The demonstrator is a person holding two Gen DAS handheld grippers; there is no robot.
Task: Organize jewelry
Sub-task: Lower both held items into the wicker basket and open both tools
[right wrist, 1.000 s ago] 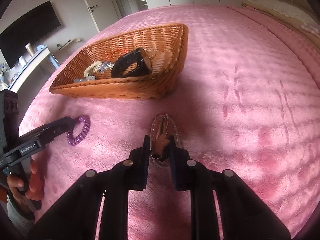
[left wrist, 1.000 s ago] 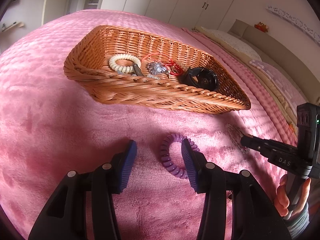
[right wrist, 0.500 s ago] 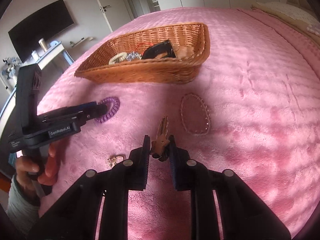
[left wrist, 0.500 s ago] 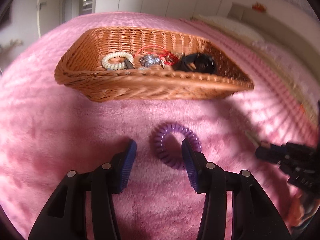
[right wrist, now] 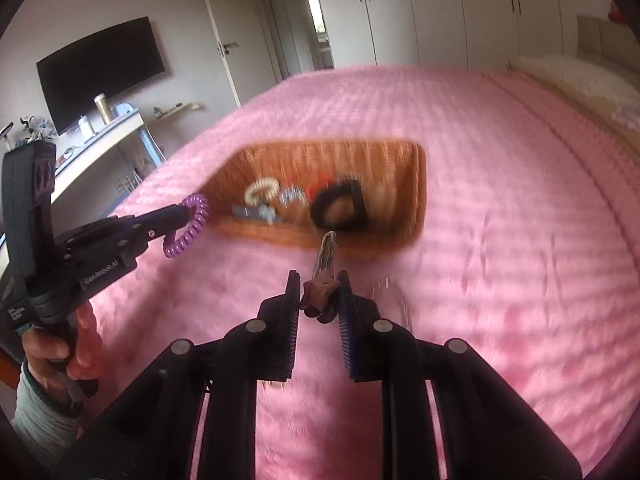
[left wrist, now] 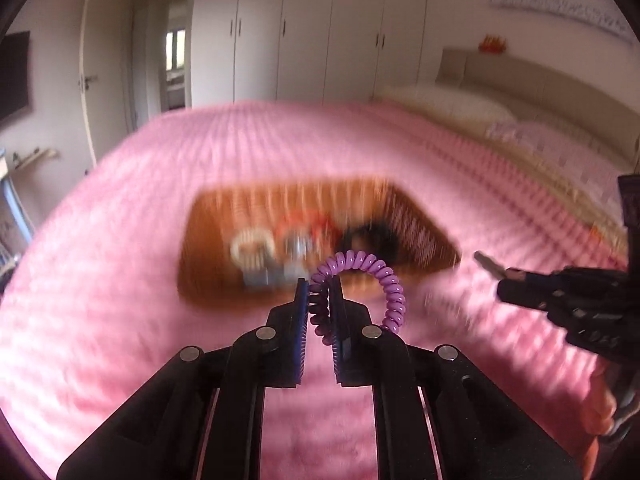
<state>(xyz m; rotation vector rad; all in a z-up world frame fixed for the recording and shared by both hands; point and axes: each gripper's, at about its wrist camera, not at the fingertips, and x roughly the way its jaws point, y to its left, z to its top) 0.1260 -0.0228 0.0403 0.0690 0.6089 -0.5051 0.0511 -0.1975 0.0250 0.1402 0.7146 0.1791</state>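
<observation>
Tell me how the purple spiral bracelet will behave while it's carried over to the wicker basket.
The purple spiral bracelet, pinched in the left gripper, likely stays springy: its free loop arcs up and holds its shape rather than drooping. It looks light, so it may bounce or swing. The coils look smooth, so they might slip through a loose pinch before reaching the wicker basket.

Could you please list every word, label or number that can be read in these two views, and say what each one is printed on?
White lettering on the body of the left gripper, seen from the right wrist view: blurred, possibly a brand name, not readable.
Small white label low on the left gripper's handle: too small to read.
The right gripper, as the left wrist view shows it: no readable marking.
Nothing else in either view carries text.
</observation>
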